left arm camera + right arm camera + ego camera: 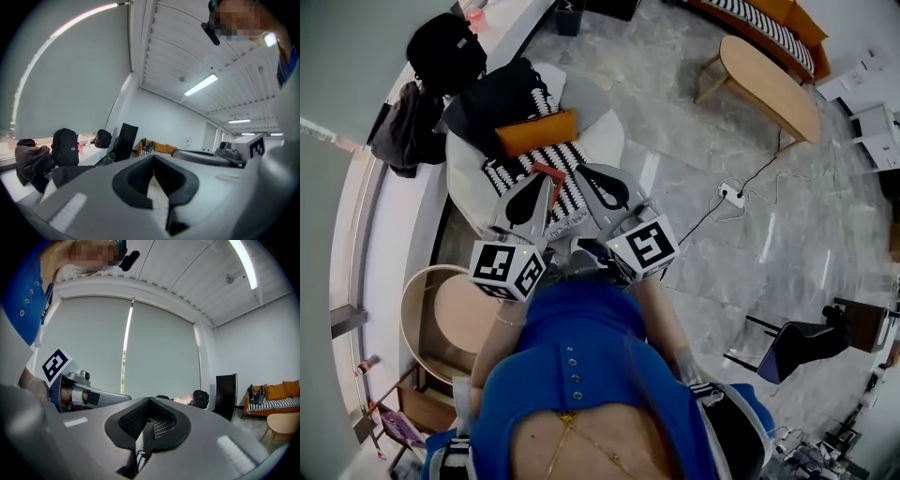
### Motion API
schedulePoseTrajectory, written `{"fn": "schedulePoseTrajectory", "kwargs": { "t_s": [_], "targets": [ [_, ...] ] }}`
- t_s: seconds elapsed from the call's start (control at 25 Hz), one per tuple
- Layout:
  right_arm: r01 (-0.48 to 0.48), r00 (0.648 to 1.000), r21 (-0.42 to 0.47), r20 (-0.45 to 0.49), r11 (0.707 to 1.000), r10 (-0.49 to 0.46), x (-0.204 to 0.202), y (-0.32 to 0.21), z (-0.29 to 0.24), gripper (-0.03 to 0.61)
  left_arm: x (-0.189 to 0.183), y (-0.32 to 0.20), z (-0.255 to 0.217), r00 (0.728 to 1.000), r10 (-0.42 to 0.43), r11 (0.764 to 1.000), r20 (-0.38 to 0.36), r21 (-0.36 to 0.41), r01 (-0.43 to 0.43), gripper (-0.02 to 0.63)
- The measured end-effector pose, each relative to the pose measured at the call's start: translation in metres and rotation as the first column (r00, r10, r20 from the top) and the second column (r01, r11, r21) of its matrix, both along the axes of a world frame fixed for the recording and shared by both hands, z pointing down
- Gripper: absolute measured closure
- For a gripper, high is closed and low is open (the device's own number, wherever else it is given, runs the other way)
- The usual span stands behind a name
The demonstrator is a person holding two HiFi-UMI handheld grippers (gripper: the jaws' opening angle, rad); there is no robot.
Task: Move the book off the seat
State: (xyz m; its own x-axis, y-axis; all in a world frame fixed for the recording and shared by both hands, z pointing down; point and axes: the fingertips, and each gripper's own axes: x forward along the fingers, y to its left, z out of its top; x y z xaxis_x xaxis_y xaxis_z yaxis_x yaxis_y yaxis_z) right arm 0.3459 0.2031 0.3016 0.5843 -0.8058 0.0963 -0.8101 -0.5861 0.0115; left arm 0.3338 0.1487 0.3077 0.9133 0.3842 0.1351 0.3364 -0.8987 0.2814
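The white round seat (605, 141) holds a black-and-white striped cloth (514, 173), an orange cushion (536, 132) and dark clothing (492, 98). On the stripes lies a flat red-edged thing (549, 172), possibly the book, partly hidden by my left gripper. Both grippers are held close to my body above the seat's near edge. The left gripper (547, 184) (153, 157) is shut with nothing in it. The right gripper (583, 172) (149, 402) is shut too, also with nothing held. Both gripper views look out level across the room, so the seat is hidden in them.
A window ledge at the left carries a black backpack (445, 49) (64, 146) and a dark jacket (401, 127). A round wooden side table (455, 314) stands near my left. An oval wooden table (769, 84), a cable with a socket (731, 195) and a dark chair (802, 342) stand on the marble floor.
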Motion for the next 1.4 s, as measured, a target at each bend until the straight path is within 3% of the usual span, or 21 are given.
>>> {"fn": "schedulePoseTrajectory", "kwargs": {
  "t_s": [0.92,1.24,1.4],
  "targets": [
    [0.065,0.997,0.009,0.043,0.998,-0.066,0.023,-0.007,0.014,0.578,0.020,-0.009,0.018,0.996,-0.074,0.997,0.041,0.008,0.074,0.612],
    [0.109,0.991,-0.025,0.083,0.994,-0.107,0.034,-0.025,0.039,0.578,0.032,-0.027,0.041,0.993,-0.082,0.997,0.089,0.023,0.080,0.612],
    [0.108,0.985,-0.087,0.141,0.990,-0.095,0.051,-0.036,0.067,0.578,0.041,-0.043,0.069,0.985,-0.088,0.996,0.147,0.028,0.085,0.611]
  ]
}}
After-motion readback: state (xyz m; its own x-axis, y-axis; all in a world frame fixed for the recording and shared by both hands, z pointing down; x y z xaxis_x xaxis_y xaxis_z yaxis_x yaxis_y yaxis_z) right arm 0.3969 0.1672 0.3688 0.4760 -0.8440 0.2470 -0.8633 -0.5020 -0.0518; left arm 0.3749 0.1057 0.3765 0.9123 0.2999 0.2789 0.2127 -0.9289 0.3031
